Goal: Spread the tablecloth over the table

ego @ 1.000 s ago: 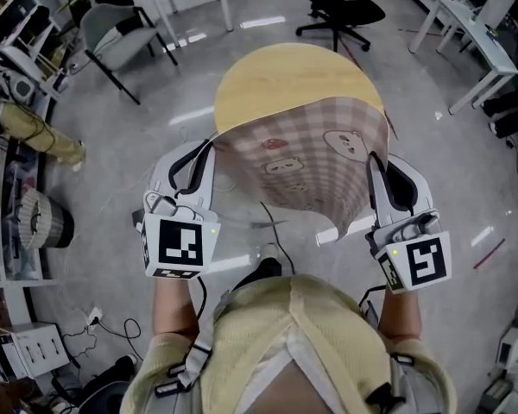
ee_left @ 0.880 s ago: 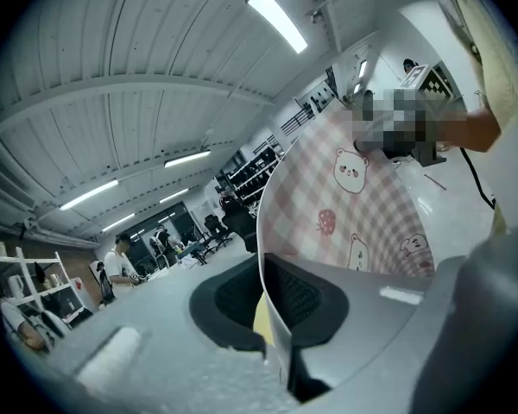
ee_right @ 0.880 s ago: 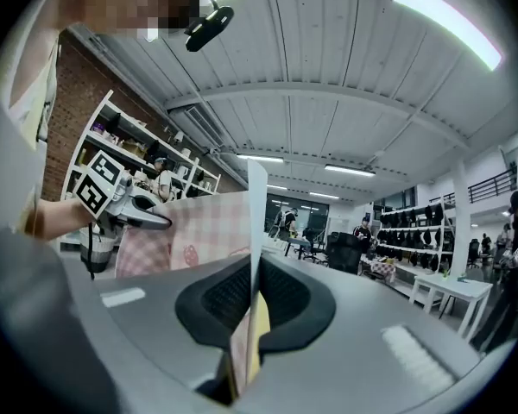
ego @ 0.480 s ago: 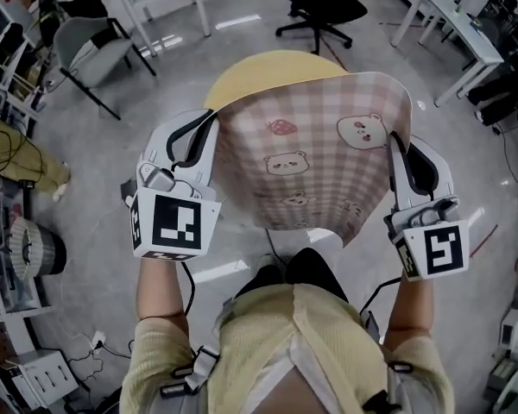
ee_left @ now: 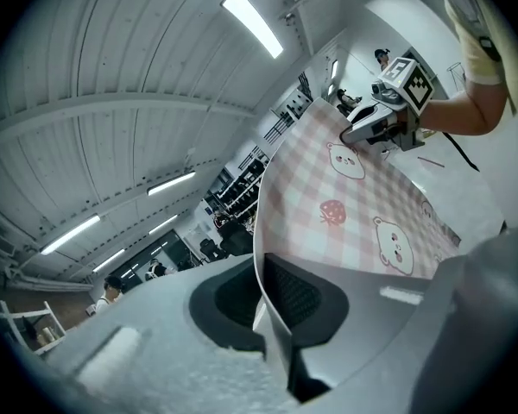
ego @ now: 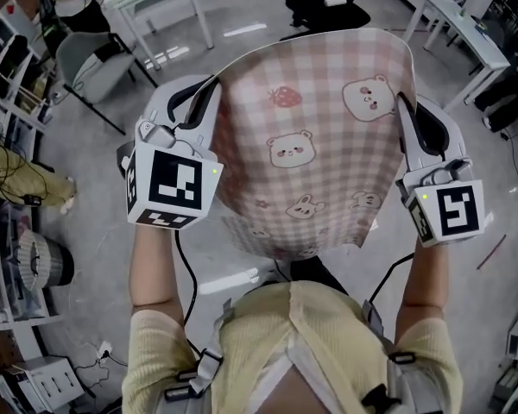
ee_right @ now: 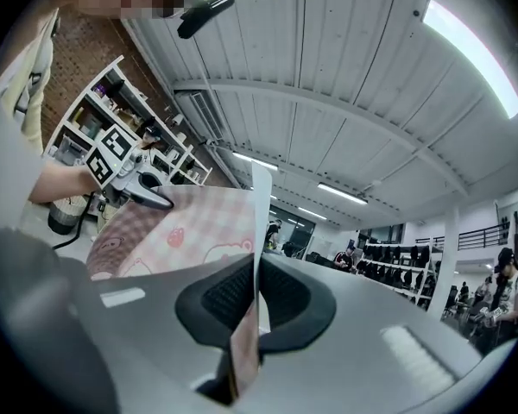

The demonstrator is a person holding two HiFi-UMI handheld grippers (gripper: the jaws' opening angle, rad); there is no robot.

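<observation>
Head view: the left gripper [ego: 214, 93] and the right gripper [ego: 404, 103] each clamp one side edge of the tablecloth [ego: 319, 145]. The cloth is pink check with bear and strawberry prints. It is stretched in the air between the two grippers at frame centre. Its loose lower edge hangs at 6 o'clock, just above the person's chest [ego: 293, 335]. A grey chair [ego: 99, 59] stands at 10 o'clock.

Left gripper view: both jaws are closed on the cloth edge, which runs upright between them. The sheet extends from the jaws toward 2 o'clock, where the right gripper pinches the opposite edge.

Right gripper view: both jaws are closed on the cloth edge, which stands upright between them. The sheet extends toward 10 o'clock and ends at the left gripper, which grips the far edge.
</observation>
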